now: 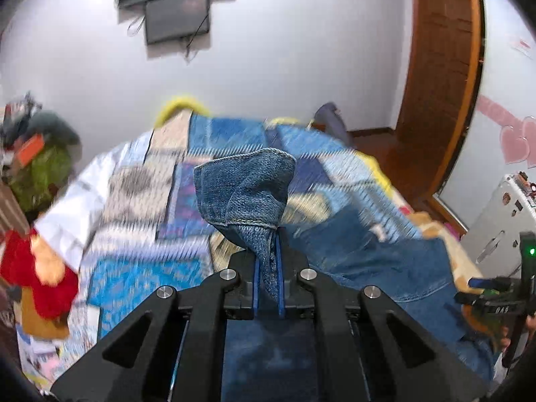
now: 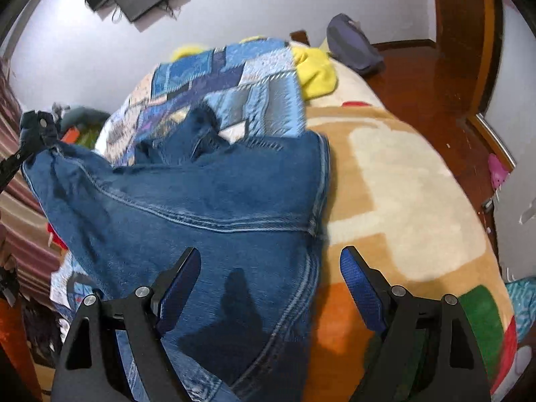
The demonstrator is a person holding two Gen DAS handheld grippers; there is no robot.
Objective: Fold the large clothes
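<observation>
A large blue denim garment lies on the bed, partly over a blue patchwork quilt and a tan patterned blanket. My left gripper is shut on a hemmed corner of the denim, which stands up above the fingers, lifted off the bed. It also shows at the left edge of the right wrist view, holding the garment's raised corner. My right gripper is open and empty, hovering above the garment's right seam near the bed's front.
A yellow cloth and a dark bag lie at the bed's far end. Wooden floor and a door frame are on the right. Red and green clutter sits left of the bed. A white appliance stands right.
</observation>
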